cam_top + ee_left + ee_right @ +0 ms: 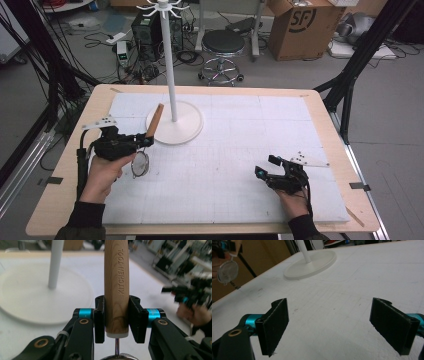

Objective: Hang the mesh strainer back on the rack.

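Observation:
A small mesh strainer (140, 163) with a wooden handle (154, 120) is lifted off the white mat. My left gripper (145, 139) is shut on the handle (116, 287), which is stamped "KITCHEN TOOL" and points up toward the stand's base. The mesh bowl (227, 271) hangs below the gripper. A white hook stand (169, 60) rises from its round base (187, 125) just right of the handle. My right gripper (266, 167) is open over the mat at the front right, with nothing between its fingers (275, 325).
The white mat (235, 150) covers most of the wooden table (65, 200). Beyond the table stand a black stool (223, 45), a cardboard box (305, 27) and a tangle of cables (105, 45) on the floor. Black frame legs (357, 60) flank the table.

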Action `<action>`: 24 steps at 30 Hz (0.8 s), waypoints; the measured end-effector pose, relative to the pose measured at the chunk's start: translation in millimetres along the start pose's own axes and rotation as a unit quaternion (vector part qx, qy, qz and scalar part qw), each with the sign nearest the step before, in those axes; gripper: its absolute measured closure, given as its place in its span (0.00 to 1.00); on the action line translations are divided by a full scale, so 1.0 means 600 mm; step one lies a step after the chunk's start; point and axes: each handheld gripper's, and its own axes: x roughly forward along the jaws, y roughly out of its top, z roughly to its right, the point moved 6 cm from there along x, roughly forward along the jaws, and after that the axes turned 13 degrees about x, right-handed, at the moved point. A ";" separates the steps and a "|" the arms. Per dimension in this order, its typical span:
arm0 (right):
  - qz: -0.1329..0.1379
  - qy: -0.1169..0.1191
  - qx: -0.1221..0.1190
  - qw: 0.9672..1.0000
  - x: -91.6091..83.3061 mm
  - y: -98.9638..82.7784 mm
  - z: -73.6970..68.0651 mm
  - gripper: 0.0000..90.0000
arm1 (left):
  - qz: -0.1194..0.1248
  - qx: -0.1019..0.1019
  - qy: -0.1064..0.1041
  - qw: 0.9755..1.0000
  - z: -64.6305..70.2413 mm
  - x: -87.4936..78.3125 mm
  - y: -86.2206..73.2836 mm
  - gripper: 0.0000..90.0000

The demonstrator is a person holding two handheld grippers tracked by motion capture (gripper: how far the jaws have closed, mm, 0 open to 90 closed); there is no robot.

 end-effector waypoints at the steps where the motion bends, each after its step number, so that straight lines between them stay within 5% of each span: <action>1: -0.002 0.001 0.001 1.000 0.000 0.000 0.000 0.17 | 0.013 0.001 -0.001 1.000 0.001 -0.003 0.010 0.77; 5: -0.003 0.002 0.001 1.000 0.003 -0.001 0.001 0.16 | 0.043 0.009 0.004 0.999 0.007 -0.010 0.050 0.77; 13: -0.002 0.009 0.004 1.000 0.004 -0.001 0.000 0.16 | 0.116 0.016 0.022 0.993 0.006 -0.012 0.129 0.77; 24: 0.000 0.022 0.010 1.000 0.005 0.001 0.000 0.16 | 0.161 0.029 0.037 0.986 -0.004 -0.009 0.220 0.77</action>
